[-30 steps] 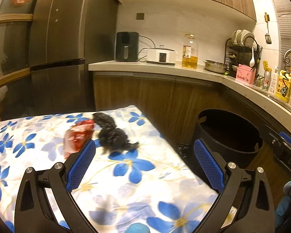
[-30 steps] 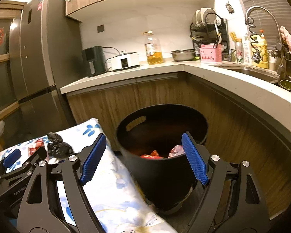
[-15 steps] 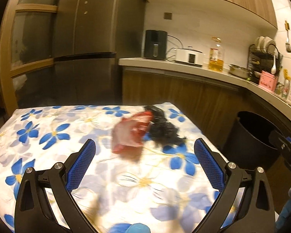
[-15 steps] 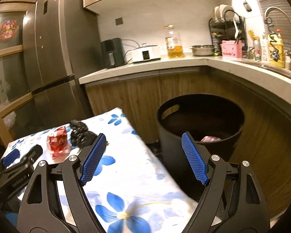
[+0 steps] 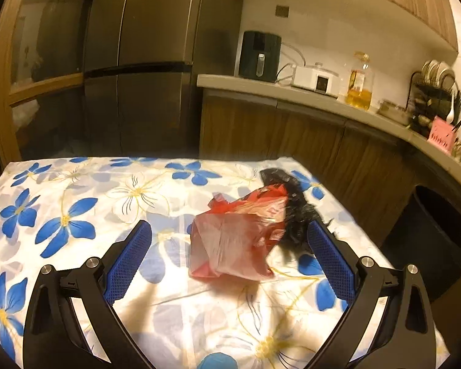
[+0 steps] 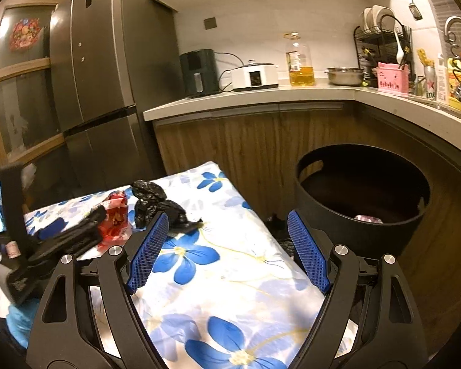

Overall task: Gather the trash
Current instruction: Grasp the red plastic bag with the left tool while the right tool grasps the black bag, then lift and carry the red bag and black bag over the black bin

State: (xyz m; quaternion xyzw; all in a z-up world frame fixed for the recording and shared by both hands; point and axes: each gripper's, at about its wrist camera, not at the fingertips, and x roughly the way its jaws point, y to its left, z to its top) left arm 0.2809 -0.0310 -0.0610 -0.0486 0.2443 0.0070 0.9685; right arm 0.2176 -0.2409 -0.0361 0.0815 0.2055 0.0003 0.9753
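Observation:
A crumpled red plastic bag [image 5: 239, 233] lies on the floral tablecloth [image 5: 76, 203], with a crumpled black plastic bag [image 5: 292, 206] touching its right side. My left gripper [image 5: 227, 258] is open, its jaws on either side of the red bag, just short of it. In the right wrist view the red bag [image 6: 115, 221] and black bag [image 6: 156, 203] lie at the table's far end, with the left gripper [image 6: 70, 240] beside them. My right gripper [image 6: 227, 255] is open and empty above the table's right edge. A black bin [image 6: 362, 203] stands on the floor at right.
The bin holds some trash [image 6: 367, 219] at its bottom. A wooden cabinet run with a counter [image 6: 261, 98] curves behind the table and bin. A dark fridge [image 5: 138, 61] stands behind the table. Dark scraps [image 6: 276, 221] lie on the floor between table and bin.
My left gripper has swung left and moved in until the red bag sits between its open jaws. My right gripper has moved from over the bin to over the table edge.

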